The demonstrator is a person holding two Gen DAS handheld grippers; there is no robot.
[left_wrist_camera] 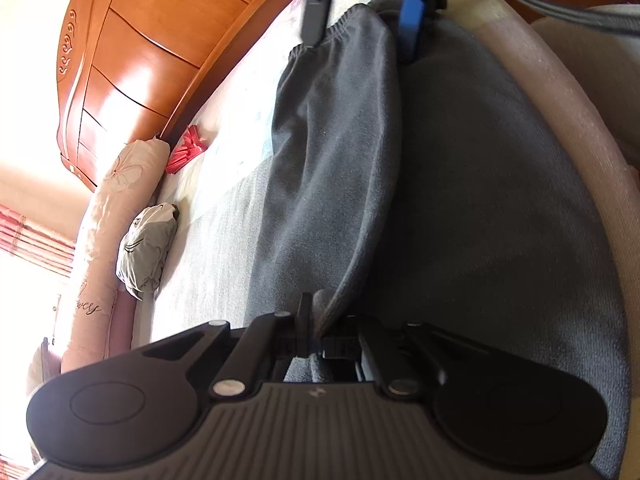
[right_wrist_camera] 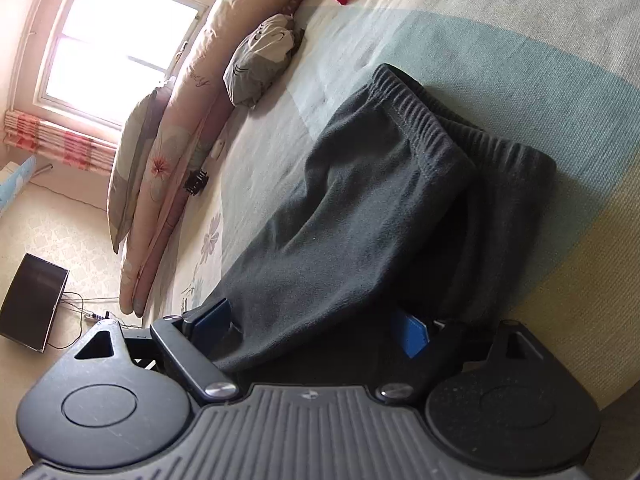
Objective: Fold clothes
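Dark grey trousers (right_wrist_camera: 360, 200) lie folded lengthwise on bed (right_wrist_camera: 520, 60), elastic waistband far. Left gripper (left_wrist_camera: 310, 334) clamped on fabric fold near hem. Right gripper (right_wrist_camera: 316, 330) spread wide, straddling cloth, not pinching. Fleece looks soft, light, floppy; best grasped at waistband or hem corners.

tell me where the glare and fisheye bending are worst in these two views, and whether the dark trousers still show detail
Left wrist view: sunlight blows out the lower left edge and glares on the wooden headboard, whose lines bow; the dark trousers keep visible weave, though they are murkier at right. Right wrist view: the window is blown white, the bed curves strongly at the rim, and the waistband ribbing is sharp.
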